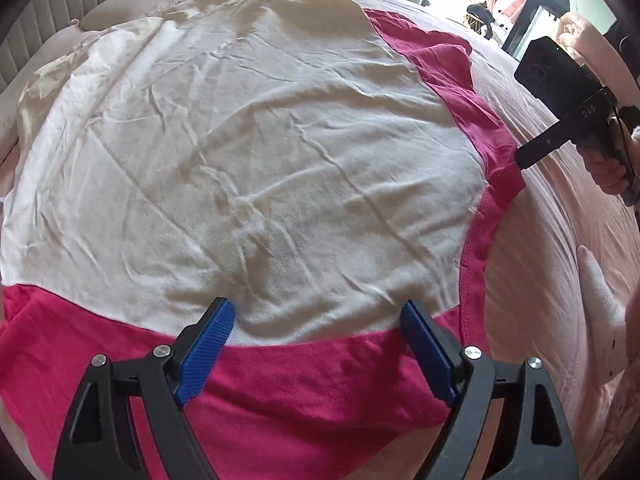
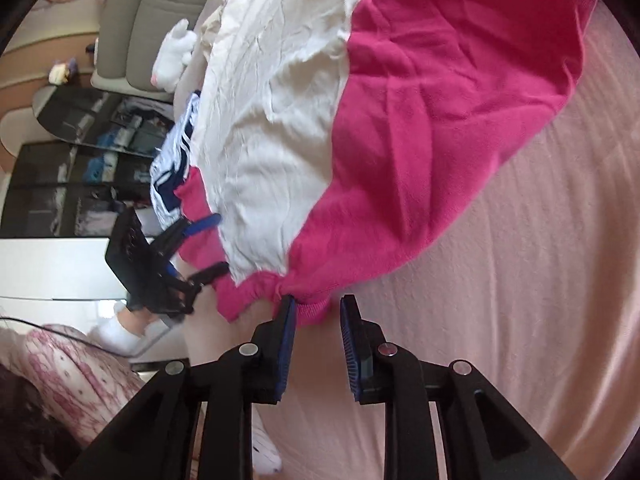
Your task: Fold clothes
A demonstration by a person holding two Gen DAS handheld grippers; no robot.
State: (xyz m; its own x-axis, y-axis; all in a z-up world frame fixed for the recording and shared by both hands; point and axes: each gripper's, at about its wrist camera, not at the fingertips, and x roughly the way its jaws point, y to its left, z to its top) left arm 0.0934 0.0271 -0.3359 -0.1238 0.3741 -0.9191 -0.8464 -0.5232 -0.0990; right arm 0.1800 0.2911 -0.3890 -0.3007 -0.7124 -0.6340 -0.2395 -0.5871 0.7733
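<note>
— Where's the garment [image 1: 248, 152]?
— Spread flat across the pink bed sheet [image 1: 560, 216], cream in the middle, magenta at the hem and sleeves. Wrinkled all over. Covers most of the left wrist view.

— And the left gripper [image 1: 318, 322]?
— Hovering over the hem, right where cream meets magenta. Jaws wide apart, blue pads showing, nothing between them. Can't tell whether touching the cloth.

— Right gripper [image 2: 318, 322]?
— Down at a bunched magenta edge of the garment [image 2: 360, 120], near the sleeve. Jaws parted, narrower than the left pair. One pad pressed against the gathered cuff; cloth not clamped between the two. From the left wrist view, seen out at the garment's right edge, held in a hand [image 1: 600, 168].

— Anything else around?
— Padded grey headboard [image 1: 60, 12] beyond the far end. A white plush toy [image 2: 174, 58] by it, and a blue-and-white striped piece of clothing [image 2: 176, 152] just beside the garment's far side. Dark shelving [image 2: 72, 160] past the bed.
</note>
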